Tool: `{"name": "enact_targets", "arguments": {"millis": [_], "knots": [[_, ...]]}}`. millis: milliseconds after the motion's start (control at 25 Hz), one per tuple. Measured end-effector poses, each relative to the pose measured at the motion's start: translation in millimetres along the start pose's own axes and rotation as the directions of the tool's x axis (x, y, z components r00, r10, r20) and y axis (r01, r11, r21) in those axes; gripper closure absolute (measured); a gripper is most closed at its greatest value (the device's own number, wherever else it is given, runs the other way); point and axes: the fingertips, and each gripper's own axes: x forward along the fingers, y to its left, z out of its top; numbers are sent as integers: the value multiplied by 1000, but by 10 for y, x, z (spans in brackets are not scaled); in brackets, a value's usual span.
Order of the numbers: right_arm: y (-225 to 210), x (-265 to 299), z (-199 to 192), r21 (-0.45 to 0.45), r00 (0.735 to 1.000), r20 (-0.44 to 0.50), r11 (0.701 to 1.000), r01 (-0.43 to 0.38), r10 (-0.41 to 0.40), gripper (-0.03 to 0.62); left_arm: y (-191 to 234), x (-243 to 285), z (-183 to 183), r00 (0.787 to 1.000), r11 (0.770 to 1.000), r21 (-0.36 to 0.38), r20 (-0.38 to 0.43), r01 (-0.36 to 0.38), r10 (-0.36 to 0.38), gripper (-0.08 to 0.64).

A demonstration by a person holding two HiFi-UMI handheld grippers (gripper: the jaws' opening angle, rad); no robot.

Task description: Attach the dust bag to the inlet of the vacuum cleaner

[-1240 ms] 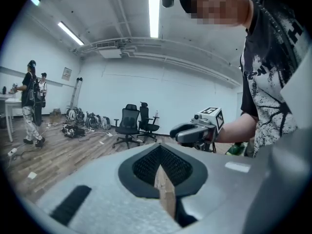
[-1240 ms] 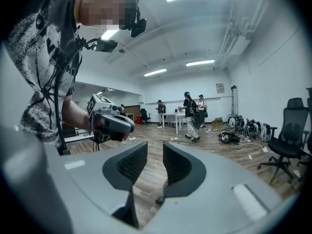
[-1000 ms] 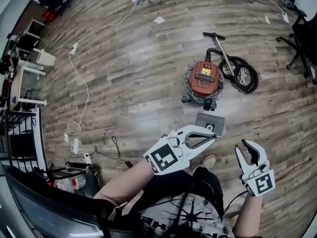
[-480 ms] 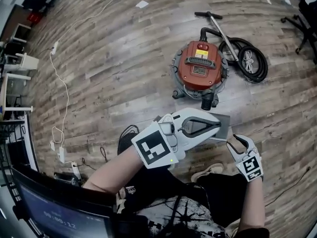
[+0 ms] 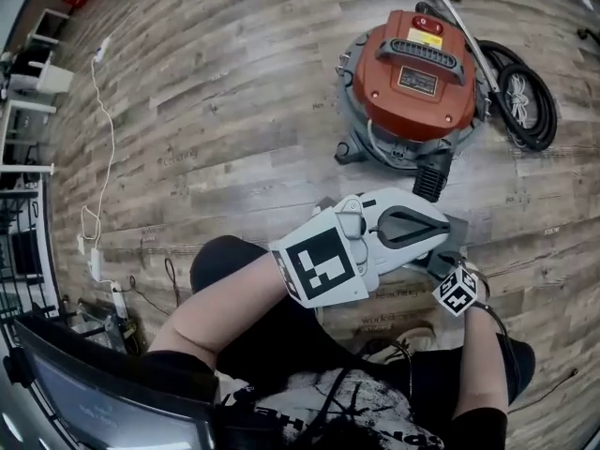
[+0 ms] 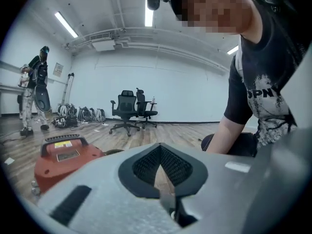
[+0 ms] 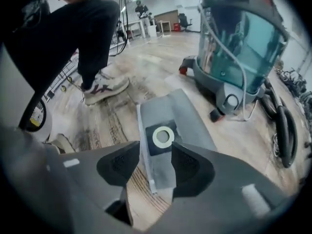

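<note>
The red-lidded vacuum cleaner (image 5: 417,64) stands on the wood floor, and its steel tank (image 7: 239,48) shows in the right gripper view. The grey dust bag (image 7: 168,126) lies flat in front of it, its black collar with a pale ring (image 7: 162,137) facing up. My right gripper (image 7: 155,152) points down at the bag's near end. Its jaws are opening and touch nothing. In the head view only its marker cube (image 5: 457,291) shows. My left gripper (image 5: 446,224) is shut and empty, held level over the bag (image 5: 458,240) and hiding most of it.
The black hose (image 5: 525,97) and wand lie coiled at the vacuum's right. My shoe (image 7: 105,89) rests left of the bag. Office chairs (image 6: 129,108) and a standing person (image 6: 36,91) are far off. A white cable (image 5: 103,157) runs along the floor at the left.
Both grippers have dropped toward the floor, and the vacuum now looms nearer. The right gripper has tipped down over the bag and slid behind the left gripper. Its jaws stand wider.
</note>
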Motion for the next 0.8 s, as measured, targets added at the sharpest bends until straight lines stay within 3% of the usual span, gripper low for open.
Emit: {"name": "enact_targets", "arguments": {"millis": [160, 320, 560, 800], "knots": [[36, 329, -288, -70, 986, -169, 998, -5, -7, 374, -95, 122, -248, 999, 999, -43, -34, -3, 2, 563], [-54, 525, -523, -93, 965, -257, 995, 23, -46, 362, -138, 159, -393, 998, 999, -48, -57, -16, 13, 563], [-60, 798, -642, -50, 961, -274, 998, 31, -43, 284, 38, -2, -439, 994, 993, -81, -68, -91, 86, 563], [-16, 949, -625, -96, 956, -287, 995, 33, -59, 322, -100, -23, -607, 987, 993, -63, -130, -101, 92, 563]]}}
